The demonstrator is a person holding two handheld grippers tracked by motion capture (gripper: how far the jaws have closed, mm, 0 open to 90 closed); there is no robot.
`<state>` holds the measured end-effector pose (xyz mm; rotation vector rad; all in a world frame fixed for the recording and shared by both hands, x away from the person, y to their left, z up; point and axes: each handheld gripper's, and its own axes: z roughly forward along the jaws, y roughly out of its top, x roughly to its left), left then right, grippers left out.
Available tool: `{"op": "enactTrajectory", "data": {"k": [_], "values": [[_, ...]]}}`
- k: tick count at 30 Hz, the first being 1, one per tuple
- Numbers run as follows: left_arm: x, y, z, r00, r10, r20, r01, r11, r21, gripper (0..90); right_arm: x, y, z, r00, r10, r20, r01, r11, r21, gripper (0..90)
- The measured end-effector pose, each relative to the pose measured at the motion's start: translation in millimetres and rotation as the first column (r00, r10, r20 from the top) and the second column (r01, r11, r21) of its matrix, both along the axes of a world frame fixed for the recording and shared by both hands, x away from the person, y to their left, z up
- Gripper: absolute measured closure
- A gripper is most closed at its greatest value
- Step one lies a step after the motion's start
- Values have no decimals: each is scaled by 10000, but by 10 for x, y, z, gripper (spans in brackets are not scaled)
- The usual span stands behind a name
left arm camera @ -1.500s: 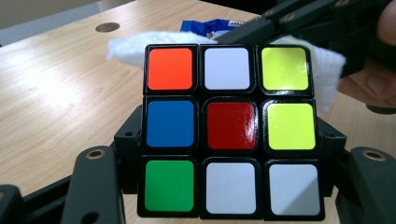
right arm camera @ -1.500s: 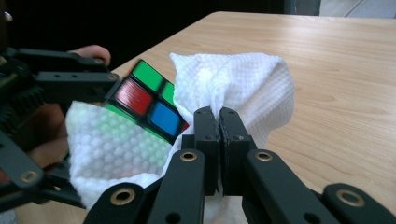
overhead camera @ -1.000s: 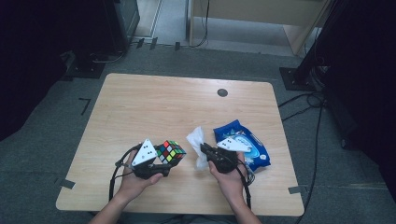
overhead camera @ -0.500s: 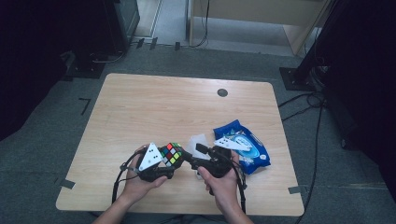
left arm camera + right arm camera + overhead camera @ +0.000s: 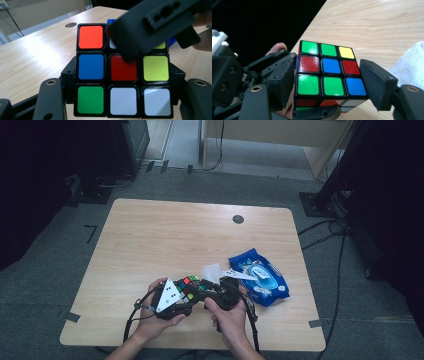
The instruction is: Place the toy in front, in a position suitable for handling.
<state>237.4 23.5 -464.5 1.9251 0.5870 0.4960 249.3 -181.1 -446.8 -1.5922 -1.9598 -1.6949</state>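
A Rubik's cube point(image 5: 189, 287) is held just above the table's near edge, between both hands. My left gripper point(image 5: 186, 296) is shut on it, its pads clamping the cube point(image 5: 120, 72) from both sides. My right gripper point(image 5: 202, 290) comes in from the right. Its jaws have just been closing with the cube point(image 5: 329, 67) between them. Its pads point(image 5: 377, 85) now touch the middle layer's two sides. One right jaw crosses the cube's top in the left gripper view.
A crumpled white tissue point(image 5: 212, 270) lies on the wooden table point(image 5: 200, 235), just beyond the grippers. A blue wet-wipes pack point(image 5: 260, 277) is to its right. A small round hole point(image 5: 238, 219) sits near the far edge. Cables trail from both grippers.
My right gripper let go of the white tissue and moved left to the cube. Its jaws opened and came round the cube. The left gripper kept still with the cube.
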Motion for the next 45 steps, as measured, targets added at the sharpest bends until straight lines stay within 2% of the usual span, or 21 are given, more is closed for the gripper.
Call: {"op": "enactTrajectory", "data": {"k": [2, 4, 7, 9, 12, 14, 15, 17, 19, 22, 24, 27, 29, 30, 31, 34, 36, 39, 41, 44, 45], "values": [[12, -19, -16, 9999, -1, -112, 3, 9999, 154, 341, -5, -25, 14, 9998, -62, 210, 61, 10000, 29, 348], [18, -28, -28, 9998, 43, -171, -41, 9999, 159, 340, -31, 6, 29, 9980, -131, 617, 165, 9983, -550, 350], [25, -36, -39, 9997, 83, -232, -77, 9997, 220, 339, -60, 49, 42, 9940, -118, 1090, 244, 9930, -1151, 350], [30, -40, -43, 9994, 102, -319, -94, 9996, 250, 338, -86, 94, 60, 9878, 14, 1559, 273, 9830, -1817, 350], [35, -44, -42, 9993, 88, -352, -80, 9997, 221, 335, -126, 171, 85, 9767, 265, 2128, 331, 9618, -2719, 351], [35, -42, -43, 9994, 84, -327, -76, 9996, 262, 332, -153, 219, 94, 9720, 433, 2311, 328, 9482, -3159, 350], [30, -39, -43, 9997, 89, -231, -81, 9995, 313, 335, -158, 227, 96, 9703, 456, 2375, 353, 9448, -3257, 349], [36, -21, -25, 9997, -21, -257, 28, 9996, 273, 340, -145, 215, 94, 9743, 416, 2213, 294, 9509, -3082, 347], [61, 21, -4, 9984, -242, -508, 243, 9997, 26, 342, -114, 176, 98, 9764, 569, 2081, -21, 9670, -2547, 332], [126, 102, -6, 9968, -29, -794, 17, 9999, -160, 342, -84, 64, 136, 9752, 596, 2133, -231, 9852, -1696, 336], [192, 179, -1, 9928, 175, -1185, -238, 9984, -518, 342, -73, -56, 180, 9702, 194, 2414, 102, 9926, -1210, 333], [278, 299, 32, 9858, 534, -1591, -690, 9932, -943, 342, -58, -204, 185, 9648, -395, 2600, 626, 9947, -811, 323], [327, 383, 71, 9798, 916, -1778, -1120, 9878, -1084, 342, -51, -261, 118, 9594, -641, 2747, 959, 9899, -1040, 330], [339, 405, 82, 9778, 993, -1845, -1223, 9854, -1182, 342, -50, -255, 47, 9552, -558, 2905, 1021, 9839, -1469, 333], [355, 434, 97, 9755, 1037, -1939, -1300, 9832, -1281, 342, -49, -241, -2, 9559, -466, 2899, 996, 9802, -1710, 333], [382, 483, 124, 9698, 1079, -2185, -1440, 9771, -1569, 342, -49, -101, -207, 9653, 185, 2606, 367, 9779, -2056, 327], [376, 475, 131, 9687, 1048, -2250, -1440, 9757, -1652, 342, -67, 33, -269, 9614, 691, 2664, -59, 9729, -2314, 318], [360, 452, 141, 9675, 889, -2366, -1340, 9741, -1822, 342, -109, 211, -282, 9530, 1076, 2833, -355, 9680, -2485, 319], [346, 427, 147, 9659, 757, -2478, -1268, 9720, -1976, 342, -130, 289, -282, 9488, 1181, 2928, -446, 9683, -2460, 319], [321, 380, 145, 9668, 743, -2444, -1222, 9747, -1870, 342, -157, 360, -281, 9451, 1209, 3035, -462, 9692, -2420, 307], [315, 364, 139, 9653, 622, -2538, -1136, 9746, -1931, 342, -159, 367, -280, 9428, 1183, 3117, -414, 9692, -2427, 306]]}}
